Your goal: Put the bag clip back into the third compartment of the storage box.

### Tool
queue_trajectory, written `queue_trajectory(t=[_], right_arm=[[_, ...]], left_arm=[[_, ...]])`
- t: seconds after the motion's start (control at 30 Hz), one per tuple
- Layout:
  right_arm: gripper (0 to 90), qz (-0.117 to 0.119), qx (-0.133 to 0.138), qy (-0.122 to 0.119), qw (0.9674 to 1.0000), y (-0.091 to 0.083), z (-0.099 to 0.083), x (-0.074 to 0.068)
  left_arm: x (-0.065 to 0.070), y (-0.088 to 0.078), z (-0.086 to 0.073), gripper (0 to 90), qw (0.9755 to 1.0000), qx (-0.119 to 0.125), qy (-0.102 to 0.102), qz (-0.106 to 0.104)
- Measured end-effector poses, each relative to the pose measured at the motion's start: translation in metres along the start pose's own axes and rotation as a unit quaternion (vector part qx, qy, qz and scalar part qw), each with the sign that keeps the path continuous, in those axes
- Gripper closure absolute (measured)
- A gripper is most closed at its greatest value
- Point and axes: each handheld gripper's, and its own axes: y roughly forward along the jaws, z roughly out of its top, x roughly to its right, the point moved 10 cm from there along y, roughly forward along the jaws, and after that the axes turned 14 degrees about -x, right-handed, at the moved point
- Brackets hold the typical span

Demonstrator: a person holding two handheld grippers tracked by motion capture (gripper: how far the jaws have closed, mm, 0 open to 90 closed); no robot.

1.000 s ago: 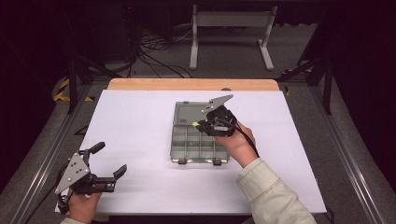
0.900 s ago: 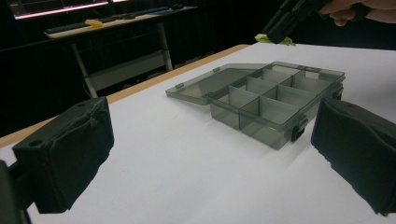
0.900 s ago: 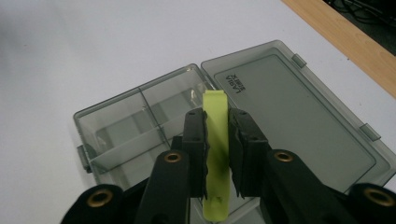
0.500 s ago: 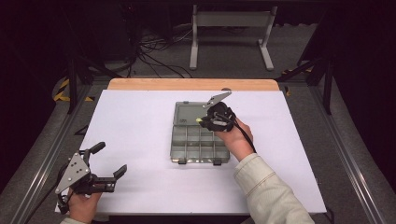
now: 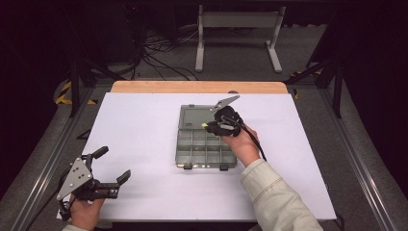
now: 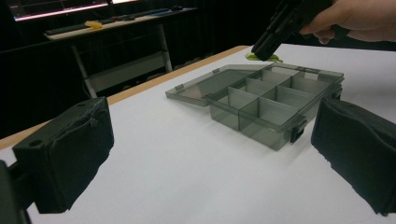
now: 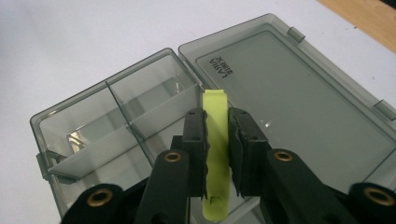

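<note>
Item: smoke-grey translucent plastic compartment box [image 5: 206, 148], set near the middle of the white-topped bench [image 5: 144, 125]. Its hinged lid [image 5: 195, 117] is swung fully open and lies flat on the far side. Dividers split the tray into rows of small cells; two black latches sit on the near wall.

Item: flat yellow-green plastic strip [image 7: 216, 154], narrow with a rounded end. It is pinched between the fingers [image 7: 194, 149] of the right gripper [image 7: 216, 156]. In the right gripper view the strip hangs over the hinge line, its tip above the far edge of the tray beside the lid. Whether it touches the box cannot quite be told from these angles.

Item: right gripper, black, grey three-cornered plate on top, held in a hand [image 5: 244, 144] with a pale sleeve, poised over the box's far right corner.

Item: left gripper [image 5: 111, 166], black, with grey plate, held low at the near left corner of the bench, well apart from the box. Its padded fingers [image 6: 65, 149] are spread wide with nothing between them.
</note>
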Motion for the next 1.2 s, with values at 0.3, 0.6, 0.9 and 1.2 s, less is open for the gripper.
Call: queue_trajectory(t=[0.3, 0.6, 0.9, 1.2], right_arm=[[78.1, 0.011, -0.005, 0.008, 0.9999, 0.01, -0.008, -0.003], [78.1, 0.016, -0.013, 0.013, 0.9997, 0.019, -0.014, -0.003], [78.1, 0.02, -0.018, 0.015, 0.9995, 0.023, -0.019, -0.002], [78.0, 0.023, -0.022, 0.02, 0.9993, 0.023, -0.023, -0.002]], left_arm=[[0.0, 0.0, 0.0, 0.0, 1.0, -0.001, 0.0, 0.0], [0.0, 0.0, 0.0, 0.0, 1.0, -0.002, 0.002, -0.001], [0.0, 0.0, 0.0, 0.1, 1.0, -0.001, 0.0, 0.0], [0.0, 0.0, 0.0, 0.1, 1.0, -0.002, 0.001, -0.001]])
